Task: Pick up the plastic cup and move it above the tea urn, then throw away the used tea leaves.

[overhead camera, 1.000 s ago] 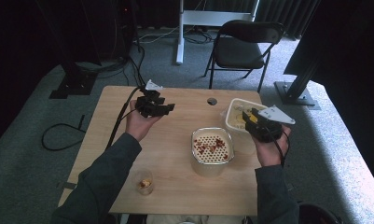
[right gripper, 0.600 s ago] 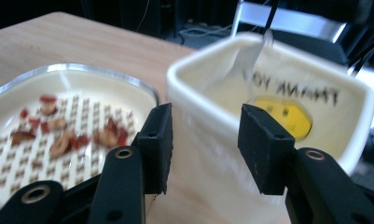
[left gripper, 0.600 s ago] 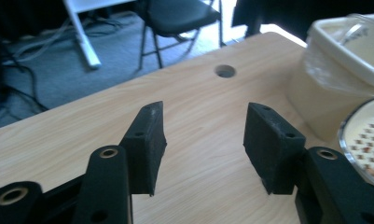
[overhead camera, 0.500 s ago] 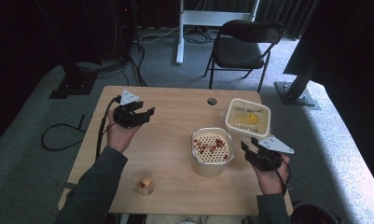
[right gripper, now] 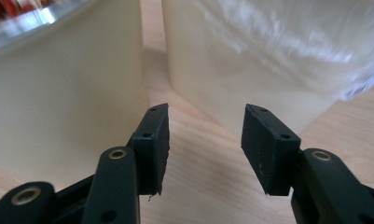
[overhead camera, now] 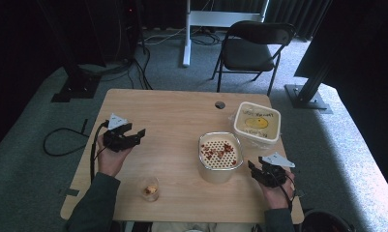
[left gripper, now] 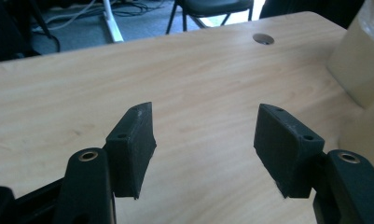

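My left gripper (overhead camera: pixel 139 136) hovers over the left part of the wooden table (overhead camera: pixel 177 113), pointing right. Its jaws (left gripper: pixel 205 140) stand open over bare wood and have just been opening, nothing between them. My right gripper (overhead camera: pixel 252 170) sits low at the table's near right, open, beside a square cream tub (overhead camera: pixel 219 166) with a perforated insert and red bits. Its jaws (right gripper: pixel 205 140) have also just been opening, empty, and face the gap between that tub (right gripper: pixel 58 93) and a lidded cream tub (right gripper: pixel 268 60).
The lidded tub (overhead camera: pixel 257 123), with a yellow mark on top, stands at the far right. A small clear cup (overhead camera: pixel 150 188) with something yellow is near the front edge. A cable hole (overhead camera: pixel 220 104) lies near the far edge; a chair (overhead camera: pixel 252 48) stands beyond.
My left gripper moved left and nearer to the person, and lower. My right gripper came down from over the lidded tub to the near right of the square tub. Both jaws widened.
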Demonstrator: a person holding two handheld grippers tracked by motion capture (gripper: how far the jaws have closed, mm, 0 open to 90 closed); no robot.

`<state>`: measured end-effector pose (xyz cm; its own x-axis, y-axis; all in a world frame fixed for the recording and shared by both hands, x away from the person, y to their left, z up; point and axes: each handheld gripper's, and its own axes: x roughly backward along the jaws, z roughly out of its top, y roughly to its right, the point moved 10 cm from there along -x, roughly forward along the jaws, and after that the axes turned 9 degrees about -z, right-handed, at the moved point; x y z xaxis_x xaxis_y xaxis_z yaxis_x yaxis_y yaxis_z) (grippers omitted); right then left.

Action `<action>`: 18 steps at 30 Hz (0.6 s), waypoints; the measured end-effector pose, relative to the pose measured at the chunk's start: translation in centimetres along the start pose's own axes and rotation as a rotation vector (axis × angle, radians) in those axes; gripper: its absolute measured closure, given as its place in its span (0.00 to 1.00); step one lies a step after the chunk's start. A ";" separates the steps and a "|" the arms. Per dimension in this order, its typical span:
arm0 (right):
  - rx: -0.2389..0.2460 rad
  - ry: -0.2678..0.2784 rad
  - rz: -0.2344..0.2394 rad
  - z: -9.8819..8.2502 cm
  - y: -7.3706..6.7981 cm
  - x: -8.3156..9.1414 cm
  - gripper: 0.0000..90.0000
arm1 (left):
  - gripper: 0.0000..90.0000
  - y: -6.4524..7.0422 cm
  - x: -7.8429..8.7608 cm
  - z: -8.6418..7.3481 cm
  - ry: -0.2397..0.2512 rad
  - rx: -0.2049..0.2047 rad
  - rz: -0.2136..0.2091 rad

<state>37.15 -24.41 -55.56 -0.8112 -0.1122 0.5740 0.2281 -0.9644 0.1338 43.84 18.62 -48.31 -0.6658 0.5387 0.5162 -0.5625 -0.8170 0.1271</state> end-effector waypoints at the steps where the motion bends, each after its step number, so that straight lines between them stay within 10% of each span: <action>1: 0.000 -0.007 0.002 -0.3 -0.1 -0.1 0.56 | 0.43 0.1 0.1 -0.2 0.000 -0.004 -0.003; 18: -0.011 -0.053 -0.002 -2.4 0.2 -0.9 0.52 | 0.36 2.2 2.1 -2.1 0.045 0.004 -0.065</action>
<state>36.67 -25.10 -57.96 -0.7815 -0.0978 0.6161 0.2207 -0.9671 0.1264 40.13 18.39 -48.75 -0.6492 0.5994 0.4683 -0.6032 -0.7807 0.1630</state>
